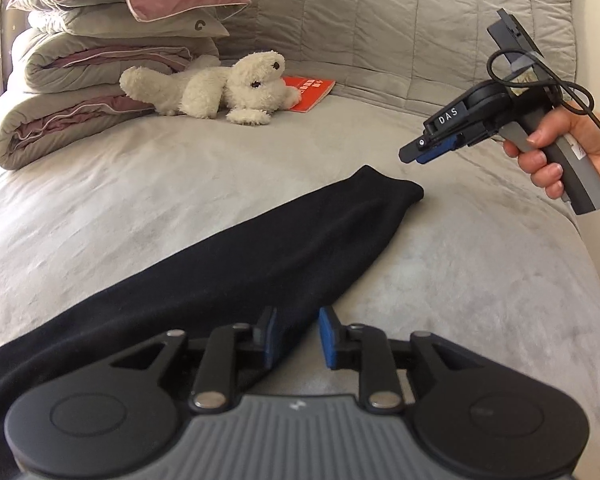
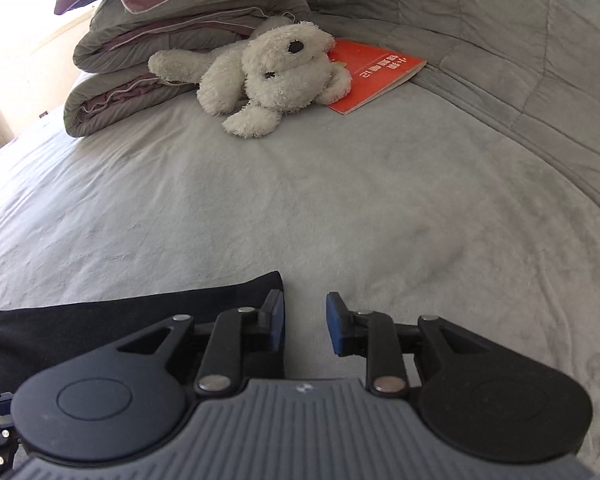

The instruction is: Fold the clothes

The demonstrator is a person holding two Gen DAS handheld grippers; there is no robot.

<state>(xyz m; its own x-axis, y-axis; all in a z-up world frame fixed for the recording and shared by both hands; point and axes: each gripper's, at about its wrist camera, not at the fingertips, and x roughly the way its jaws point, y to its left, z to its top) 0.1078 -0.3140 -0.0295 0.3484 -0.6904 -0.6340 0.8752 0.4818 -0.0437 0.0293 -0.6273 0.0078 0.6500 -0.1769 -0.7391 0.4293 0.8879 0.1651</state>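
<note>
A long black garment [image 1: 260,248] lies flat in a narrow band across the grey bed [image 1: 460,280], its far end near the middle. My left gripper [image 1: 299,336] hovers low over the garment's near edge. Its blue pads stand apart with a fold of the cloth below the gap, and neither pad presses on it. A hand [image 1: 552,160] holds my right gripper [image 1: 410,155] in the air just right of and above the garment's far end. In the right wrist view, my right gripper [image 2: 306,324] is open over bare sheet, with the garment's end [image 2: 140,312] beside its left finger.
A white plush toy [image 1: 228,88] lies at the back of the bed, partly on a red booklet [image 1: 312,94]. Folded grey and pink quilts with a pillow [image 1: 100,60] are stacked at the back left. A padded grey backrest [image 1: 380,20] runs along the far side.
</note>
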